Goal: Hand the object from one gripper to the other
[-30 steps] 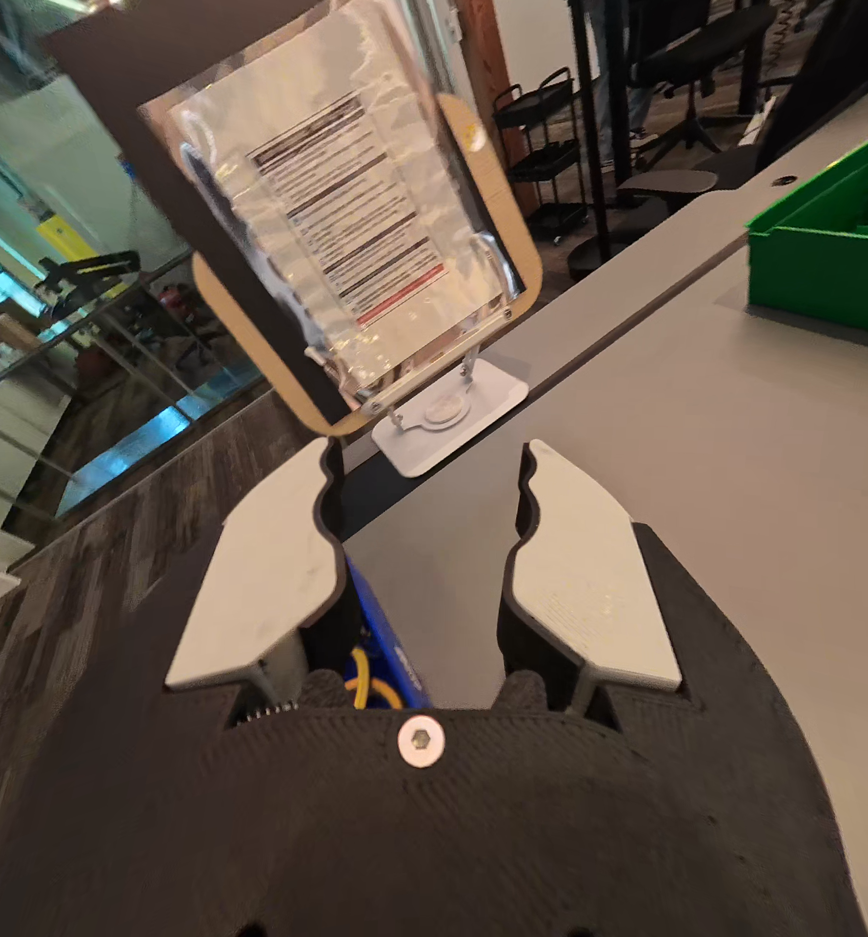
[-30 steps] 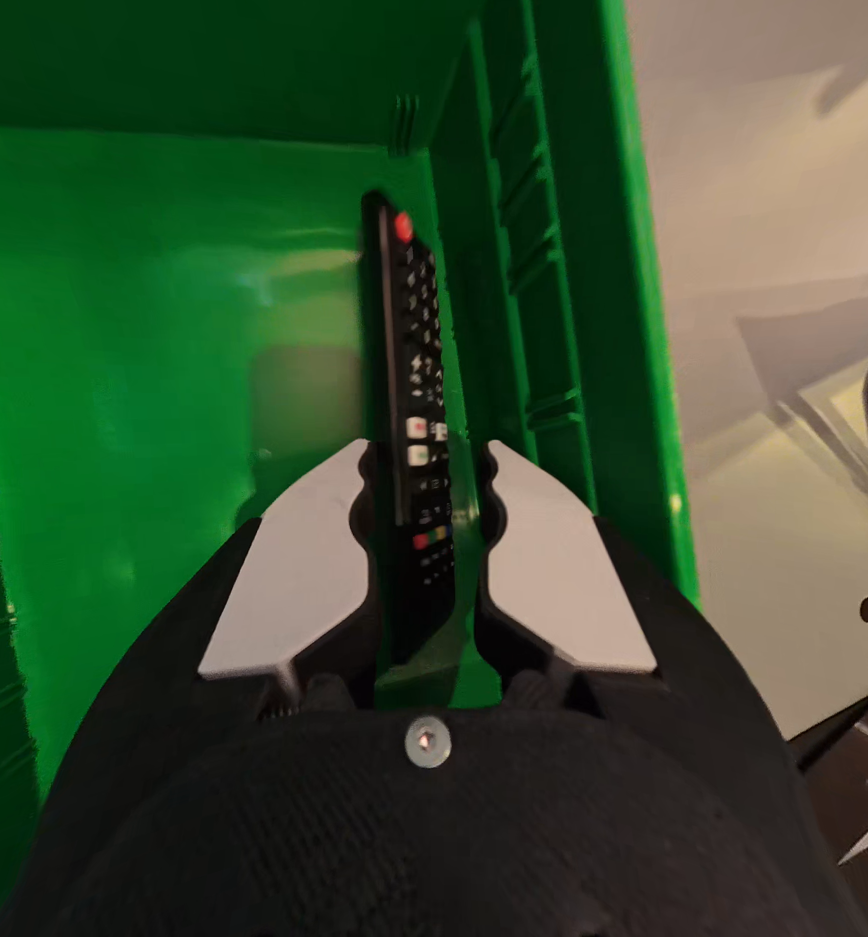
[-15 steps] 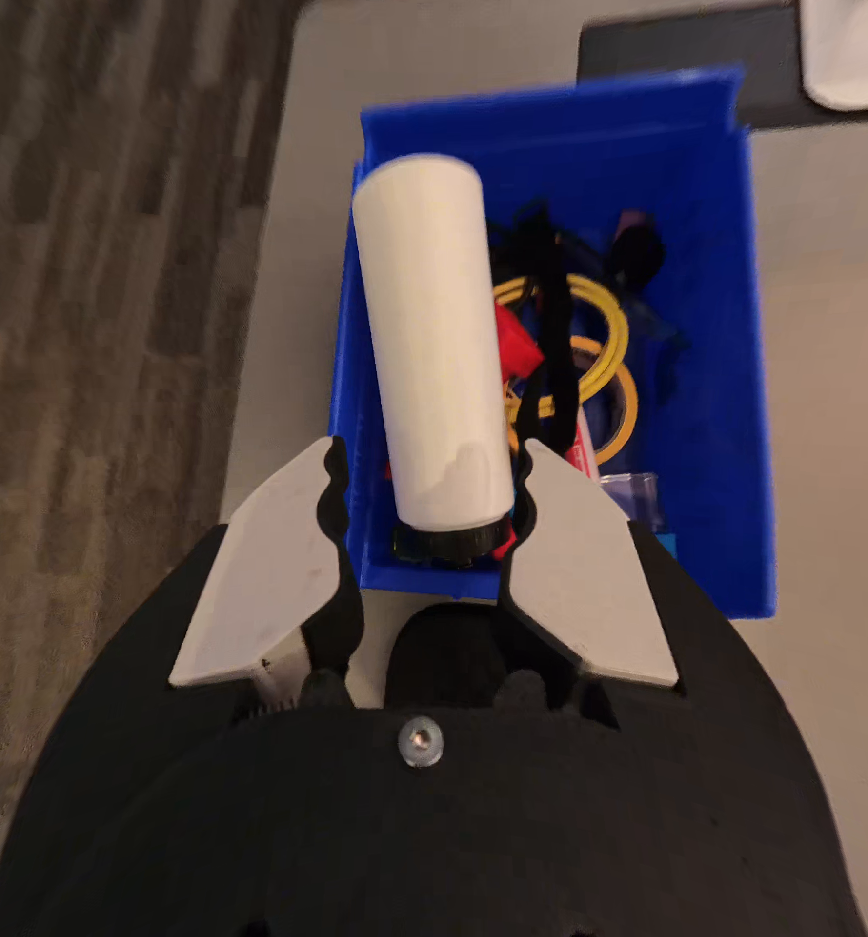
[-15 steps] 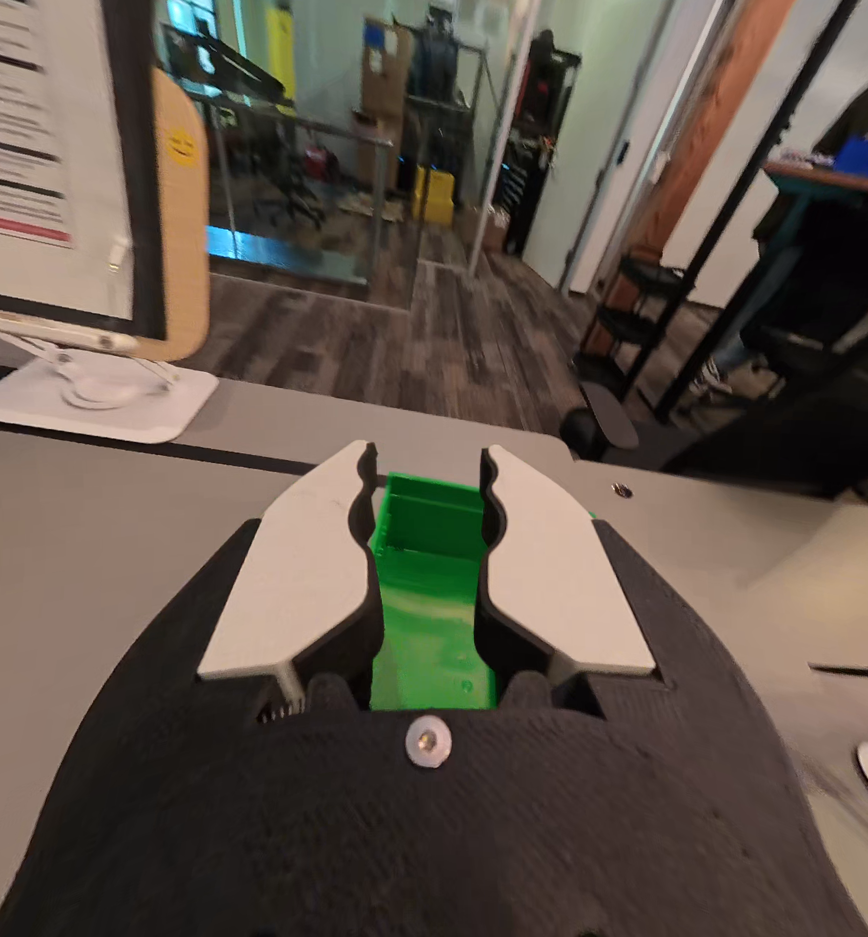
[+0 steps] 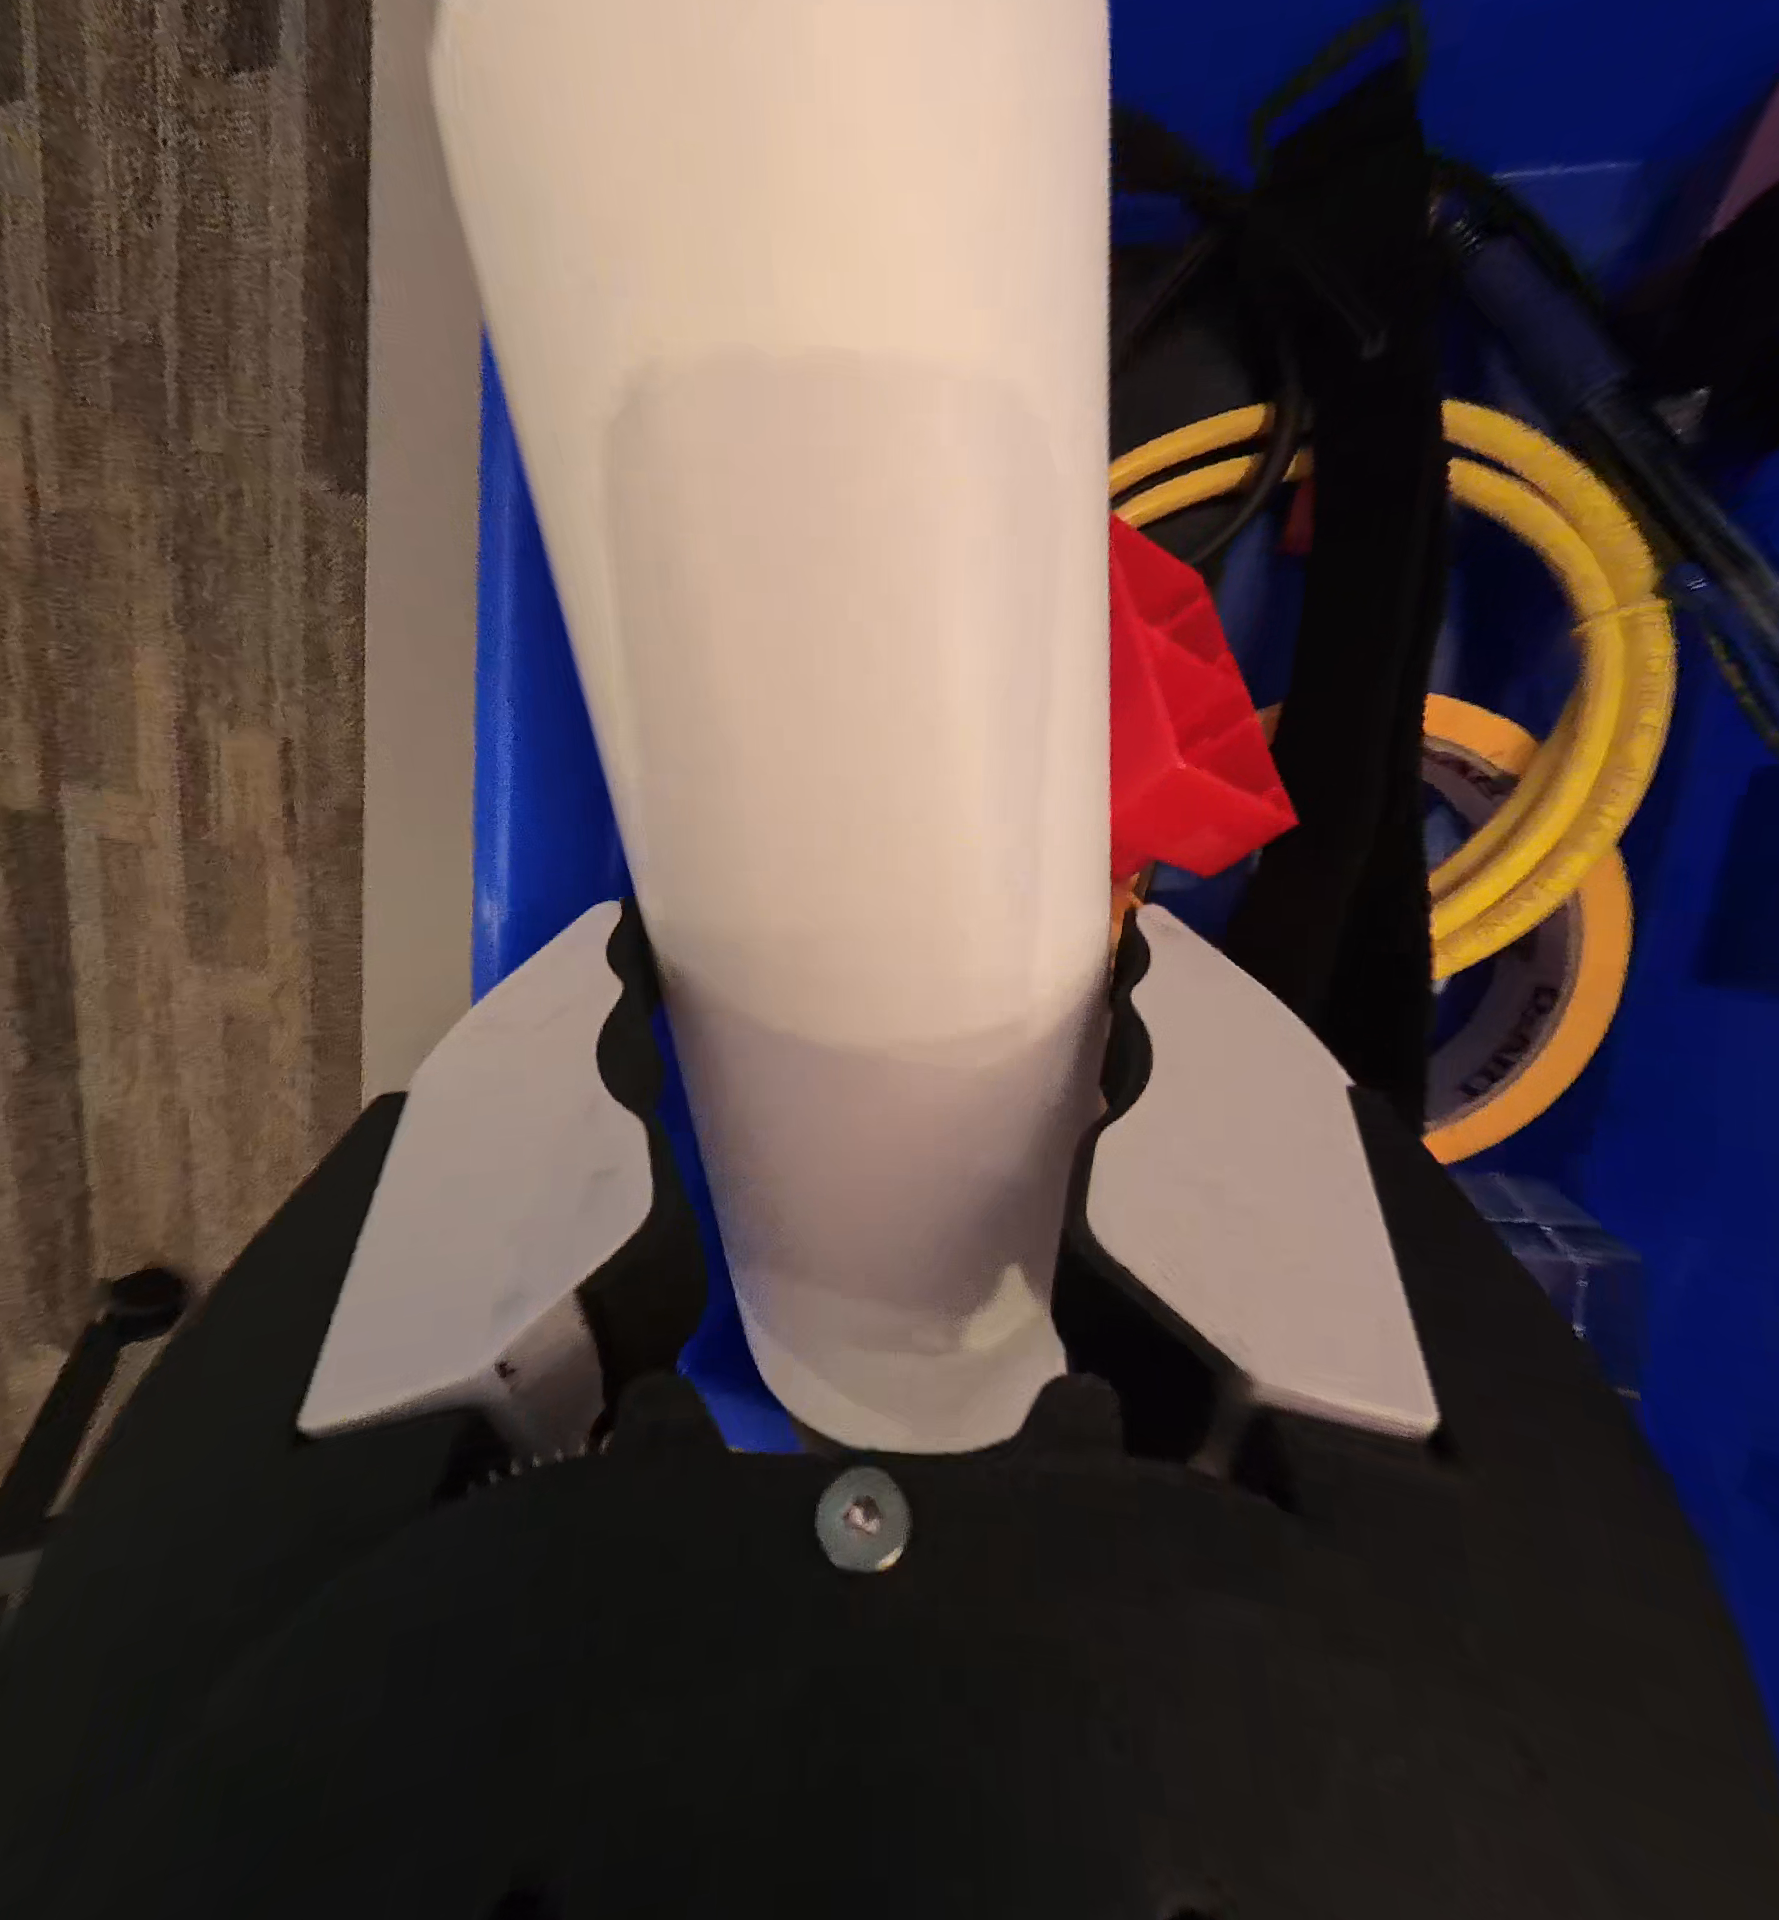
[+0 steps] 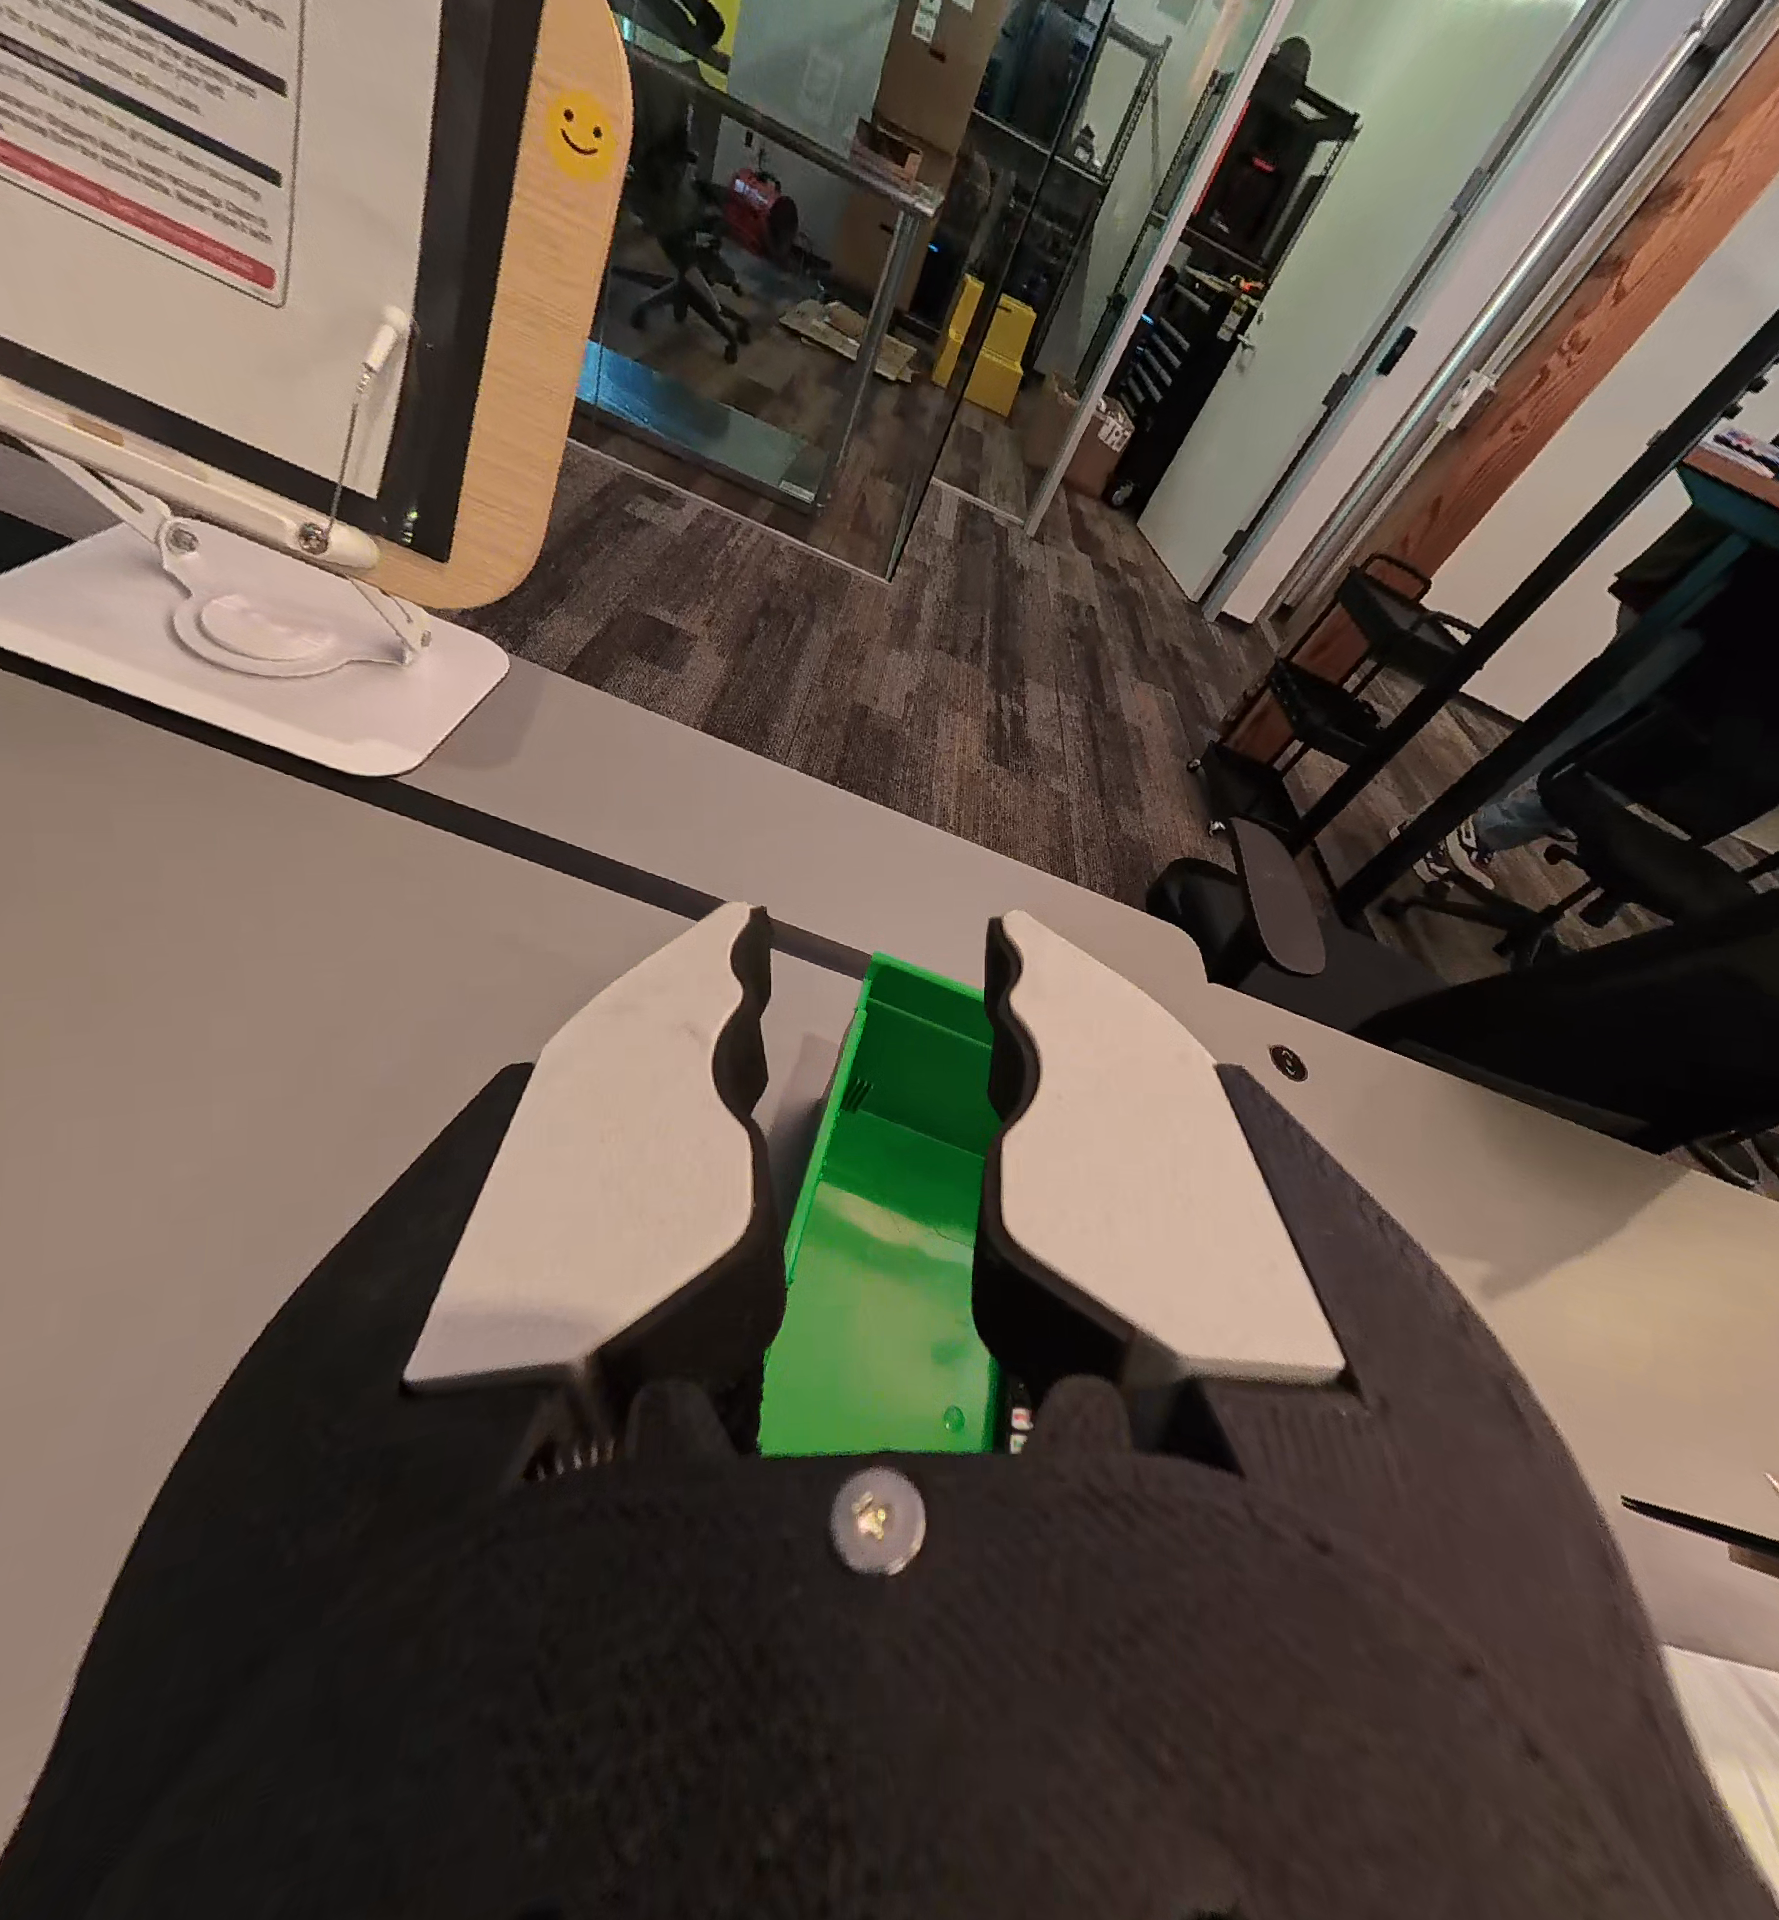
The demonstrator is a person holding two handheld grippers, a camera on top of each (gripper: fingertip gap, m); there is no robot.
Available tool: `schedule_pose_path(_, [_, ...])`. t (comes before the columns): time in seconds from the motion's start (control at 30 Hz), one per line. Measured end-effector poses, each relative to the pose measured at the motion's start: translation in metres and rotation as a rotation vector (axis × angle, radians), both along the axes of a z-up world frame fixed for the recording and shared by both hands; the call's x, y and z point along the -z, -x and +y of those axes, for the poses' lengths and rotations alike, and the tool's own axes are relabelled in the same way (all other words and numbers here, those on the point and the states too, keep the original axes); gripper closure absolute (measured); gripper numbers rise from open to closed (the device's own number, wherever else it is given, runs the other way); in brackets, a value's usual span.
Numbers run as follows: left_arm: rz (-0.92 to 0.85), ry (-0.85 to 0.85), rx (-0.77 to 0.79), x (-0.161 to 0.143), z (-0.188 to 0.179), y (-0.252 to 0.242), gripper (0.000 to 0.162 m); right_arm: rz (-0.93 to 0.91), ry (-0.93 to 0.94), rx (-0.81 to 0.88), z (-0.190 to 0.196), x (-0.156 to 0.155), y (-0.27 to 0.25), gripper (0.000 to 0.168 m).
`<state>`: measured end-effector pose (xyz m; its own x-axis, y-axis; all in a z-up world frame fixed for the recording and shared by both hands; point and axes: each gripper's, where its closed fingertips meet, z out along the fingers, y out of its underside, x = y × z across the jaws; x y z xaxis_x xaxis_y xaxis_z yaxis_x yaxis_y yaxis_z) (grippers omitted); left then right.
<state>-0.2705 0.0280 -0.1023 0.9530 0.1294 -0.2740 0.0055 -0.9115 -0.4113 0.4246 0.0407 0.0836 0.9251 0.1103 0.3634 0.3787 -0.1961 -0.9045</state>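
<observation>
In the left wrist view a white bottle [image 5: 823,623] lies lengthwise on top of the clutter in a blue bin [image 5: 1778,1351], at the bin's left side. My left gripper [image 5: 880,935] straddles the bottle's near end. Both fingertips [image 5: 552,1039] press against its sides, so it is shut on the bottle. In the right wrist view my right gripper [image 6: 874,935] is open and empty. It hovers over the grey table, with a green bin [image 6: 895,1226] showing through the gap between its fingers.
The blue bin also holds a yellow cable coil [image 5: 1550,748], a yellow tape roll [image 5: 1550,1039], a red plastic part [image 5: 1186,748] and black straps [image 5: 1352,623]. A document stand [image 6: 241,644] is at the table's far left. Floor lies beyond the table edge [image 5: 137,623].
My left gripper dropped onto the white bottle, opened wider and now holds its sides. My right gripper, down in the green bin by a black remote one second ago, has since stayed hovering above it.
</observation>
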Motion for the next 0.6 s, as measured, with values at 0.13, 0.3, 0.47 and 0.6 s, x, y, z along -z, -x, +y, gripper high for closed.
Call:
schedule_pose_path(0.13, [0.085,0.039,0.022,0.009,0.003,0.001,0.073,-0.007,-0.01,-0.01,-0.002,-0.003,0.001,0.128])
schedule_pose_path(0.3, [-0.043,-0.041,0.052,0.003,0.016,-0.005,0.075,-0.025,-0.018,-0.038,-0.003,-0.004,0.007,0.128])
schedule_pose_path(0.47, [-0.088,-0.253,0.059,-0.051,0.015,-0.008,0.075,-0.055,-0.023,-0.06,-0.002,-0.005,0.015,0.128])
schedule_pose_path(0.6, [-0.329,-0.586,0.318,-0.139,0.011,-0.083,0.075,-0.052,-0.071,-0.146,-0.003,-0.013,0.043,0.128])
